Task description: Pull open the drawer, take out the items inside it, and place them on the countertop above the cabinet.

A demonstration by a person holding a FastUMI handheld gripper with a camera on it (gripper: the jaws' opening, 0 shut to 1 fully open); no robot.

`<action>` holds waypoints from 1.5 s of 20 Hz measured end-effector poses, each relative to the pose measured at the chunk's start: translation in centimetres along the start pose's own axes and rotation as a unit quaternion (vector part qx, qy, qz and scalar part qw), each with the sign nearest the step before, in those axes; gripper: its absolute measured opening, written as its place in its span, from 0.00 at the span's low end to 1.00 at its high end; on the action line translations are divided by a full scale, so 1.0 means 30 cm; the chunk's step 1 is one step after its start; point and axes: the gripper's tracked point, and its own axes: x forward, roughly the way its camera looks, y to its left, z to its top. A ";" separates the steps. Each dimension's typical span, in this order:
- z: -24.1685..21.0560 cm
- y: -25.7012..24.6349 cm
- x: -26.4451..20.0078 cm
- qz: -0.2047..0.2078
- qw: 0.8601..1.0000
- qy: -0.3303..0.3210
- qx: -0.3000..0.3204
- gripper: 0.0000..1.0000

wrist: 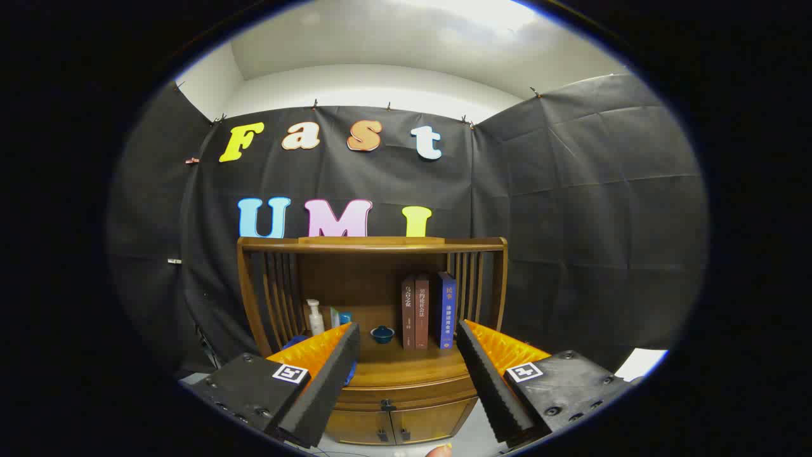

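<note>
The tool (407, 355) hangs in the air facing the wooden cabinet (380, 381), its two fingers spread wide apart with nothing between them but a view of the furniture beyond. The left finger (330, 374) crosses the cabinet's left side, the right finger (488, 381) crosses its right side. The tabletop (412, 365) of the cabinet lies just beyond the fingertips, and a slatted wooden shelf frame (373, 244) rises over it. On that tabletop, at about twelve o'clock from the tool, sits a small dark blue bowl (382, 334). To its right, toward one o'clock, three books (428, 311) stand upright side by side, two brown and one blue, touching one another. Toward eleven o'clock stands a white pump bottle (314, 317), with a small blue container (344, 317) just beside it, partly hidden by the left finger. The drawer (406, 397) is the curved band below the tabletop, at six o'clock from the bowl, and it sits closed, with a small dark pull (385, 404) at its middle. Under it are two cabinet doors (393, 426), also closed. A fingertip (439, 451) of the person shows low down between the fingers.
</note>
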 end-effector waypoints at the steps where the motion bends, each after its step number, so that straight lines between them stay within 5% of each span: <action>1: 0.005 -0.004 -0.001 0.000 1.000 -0.002 0.000 0.98; 15: 0.002 -0.016 -0.004 0.009 1.000 0.003 -0.003 0.98; 22: 0.031 -0.034 0.058 0.054 0.998 -0.010 -0.010 0.98; 30: -0.169 -0.079 0.190 0.085 0.996 -0.011 0.002 0.99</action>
